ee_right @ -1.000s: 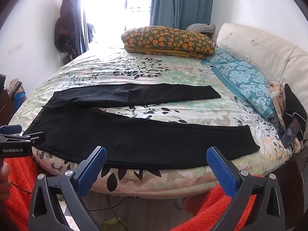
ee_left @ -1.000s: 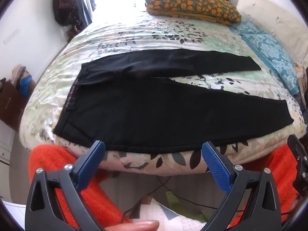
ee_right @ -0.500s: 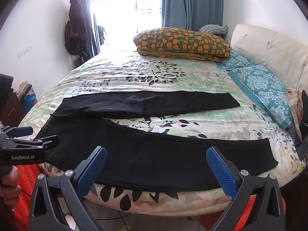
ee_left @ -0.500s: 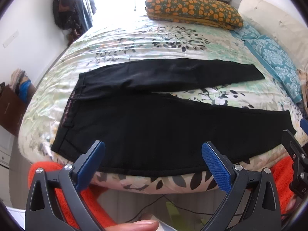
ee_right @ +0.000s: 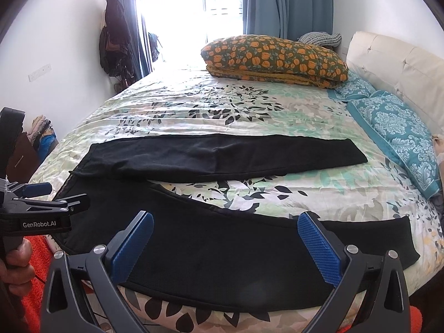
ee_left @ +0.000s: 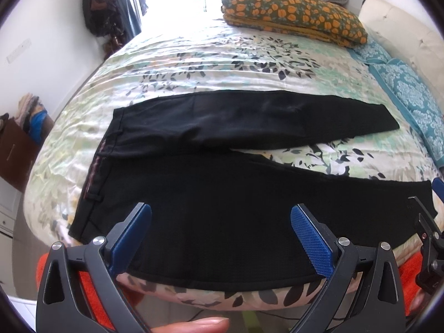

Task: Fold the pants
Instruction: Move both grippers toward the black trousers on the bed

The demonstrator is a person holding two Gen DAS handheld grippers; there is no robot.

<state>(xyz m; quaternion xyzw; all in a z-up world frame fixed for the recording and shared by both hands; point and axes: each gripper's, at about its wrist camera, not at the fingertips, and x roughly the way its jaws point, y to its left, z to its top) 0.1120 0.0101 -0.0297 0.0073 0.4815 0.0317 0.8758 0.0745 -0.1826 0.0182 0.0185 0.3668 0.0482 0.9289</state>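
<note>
Black pants [ee_left: 222,194] lie flat on the bed, waistband to the left, legs spread apart toward the right. The near leg runs along the bed's front edge [ee_right: 222,249]; the far leg [ee_right: 222,155] lies behind it. My left gripper [ee_left: 222,238] hovers open above the near leg's thigh, close to the waistband. Further right, my right gripper [ee_right: 224,244] stands open over the same leg, short of the hem [ee_right: 410,238]. Neither holds cloth. The left gripper also shows at the left edge of the right wrist view [ee_right: 41,197], held by a hand.
The bed has a floral sheet [ee_left: 222,63]. An orange-flowered pillow [ee_right: 274,58] and teal pillows [ee_right: 396,127] lie at the far side, by a cream headboard [ee_right: 402,66]. An orange rug [ee_left: 91,299] covers the floor below the front edge. Clothes hang at the back left [ee_right: 113,36].
Both grippers have risen and moved forward over the bed's front edge, so the near pant leg now lies beneath their fingers. The pants have not moved.
</note>
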